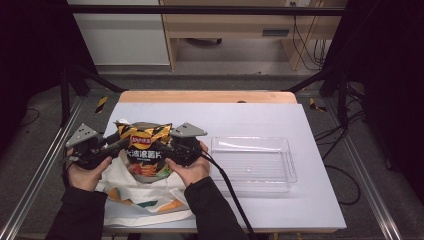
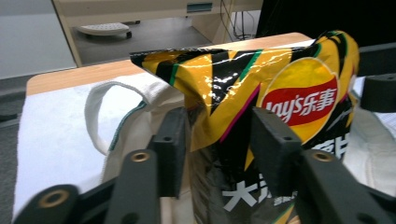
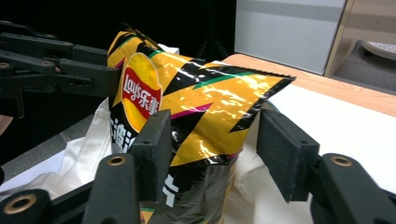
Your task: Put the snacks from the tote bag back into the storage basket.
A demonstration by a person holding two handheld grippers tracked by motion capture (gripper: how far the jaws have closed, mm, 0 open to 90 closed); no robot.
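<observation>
1. Nearest you, the left gripper (image 2: 219, 135) has its jaws on either side of the bag's (image 2: 233, 79) edge. The foil lies right up against both pads, but you cannot tell whether they press yet.
2. Your right gripper (image 3: 215, 140) is not gripping. One pad touches the foil, while the other stands off the far corner with a gap showing.
3. The bag stands upright in the mouth of the tote (image 1: 145, 200), at the near left of the table (image 1: 250, 120), between your two hands.
4. The step looks like taking hold of the bag at both sides to lift it from the tote. Close on the flat sealed top, not the puffed belly, so nothing inside is crushed.
5. Keep the tote cloth out of the left pinch, since it sits just beside that jaw.
6. Squeeze evenly and raise both hands together, or the foil may slip or twist.
7. From the high view you get the layout: a clear tray (image 1: 287, 165) lies to the right, apart from the tote.
8. From the gripper views you get what it lacks: each pad's contact, and the tote's handle (image 2: 93, 116) looping beside the left jaw.
</observation>
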